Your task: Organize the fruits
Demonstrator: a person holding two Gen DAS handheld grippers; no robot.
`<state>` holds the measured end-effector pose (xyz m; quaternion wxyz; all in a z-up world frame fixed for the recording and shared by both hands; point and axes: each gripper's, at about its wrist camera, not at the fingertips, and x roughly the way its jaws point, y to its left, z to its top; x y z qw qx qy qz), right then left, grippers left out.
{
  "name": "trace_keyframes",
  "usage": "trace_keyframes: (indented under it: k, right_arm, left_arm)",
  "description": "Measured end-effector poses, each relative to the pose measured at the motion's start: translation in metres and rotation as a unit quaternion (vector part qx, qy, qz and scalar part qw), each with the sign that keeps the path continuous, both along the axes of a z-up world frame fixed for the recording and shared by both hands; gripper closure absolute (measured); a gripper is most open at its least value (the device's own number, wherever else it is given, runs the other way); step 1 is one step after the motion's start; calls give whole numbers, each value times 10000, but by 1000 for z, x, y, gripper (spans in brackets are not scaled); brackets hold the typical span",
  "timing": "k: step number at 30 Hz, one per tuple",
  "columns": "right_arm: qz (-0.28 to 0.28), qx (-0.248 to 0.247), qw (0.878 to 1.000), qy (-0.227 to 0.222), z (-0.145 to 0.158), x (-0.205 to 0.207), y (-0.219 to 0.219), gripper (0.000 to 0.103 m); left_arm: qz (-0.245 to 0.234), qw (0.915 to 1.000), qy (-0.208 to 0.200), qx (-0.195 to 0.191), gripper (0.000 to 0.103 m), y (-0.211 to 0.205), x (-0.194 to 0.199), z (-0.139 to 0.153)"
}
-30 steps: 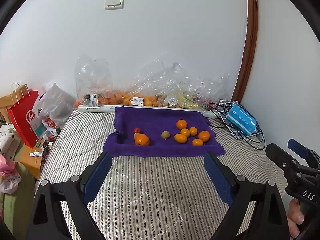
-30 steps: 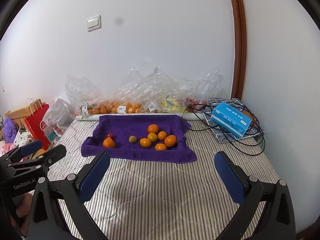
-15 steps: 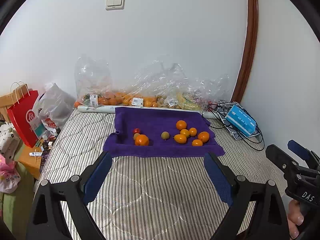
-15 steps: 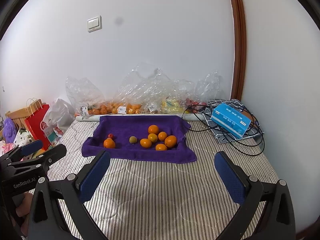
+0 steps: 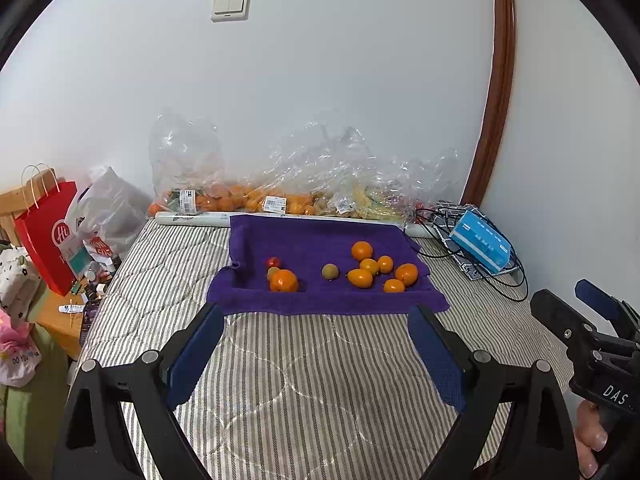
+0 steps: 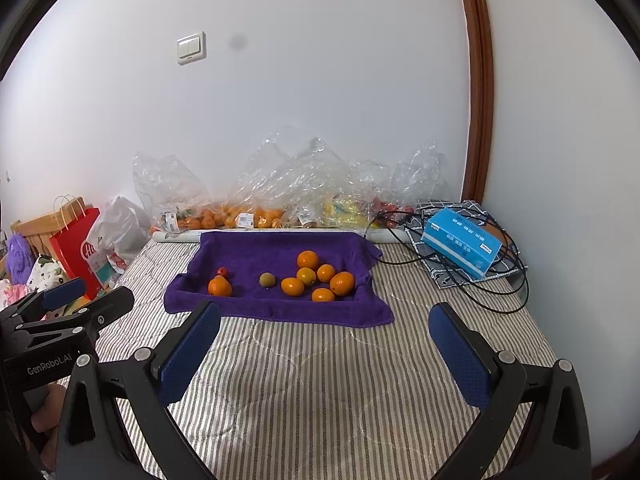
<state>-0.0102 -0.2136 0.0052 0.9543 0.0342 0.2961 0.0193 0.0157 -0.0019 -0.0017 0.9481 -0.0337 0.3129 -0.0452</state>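
A purple towel (image 5: 320, 240) (image 6: 276, 250) lies on the striped mattress. On it sit several oranges in a cluster (image 5: 370, 270) (image 6: 316, 276), a lone orange (image 5: 283, 281) (image 6: 219, 286) at the left, a small red fruit (image 5: 273, 261) (image 6: 222, 271) behind it, and a green-brown fruit (image 5: 330, 271) (image 6: 267, 280) in the middle. My left gripper (image 5: 316, 320) is open and empty, above the mattress short of the towel's front edge. My right gripper (image 6: 324, 318) is open and empty, also short of the towel.
Clear plastic bags of fruit (image 5: 256, 200) (image 6: 248, 216) line the wall behind the towel. A blue box (image 5: 480, 246) (image 6: 460, 248) rests on black cables at the right. A red paper bag (image 5: 50, 236) stands off the left edge. Each gripper shows in the other's view (image 5: 592, 336) (image 6: 52, 320).
Both grippers have crept slightly forward toward the towel. The fruits have not moved and both grippers stay open.
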Motion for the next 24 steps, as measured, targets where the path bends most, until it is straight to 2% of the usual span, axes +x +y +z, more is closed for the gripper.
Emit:
trace_keyframes:
  k: [24]
  right_arm:
    - [36, -23, 10000, -22, 4, 1, 1, 1]
  left_arm:
    - [24, 10000, -13, 23, 10, 0, 0, 2]
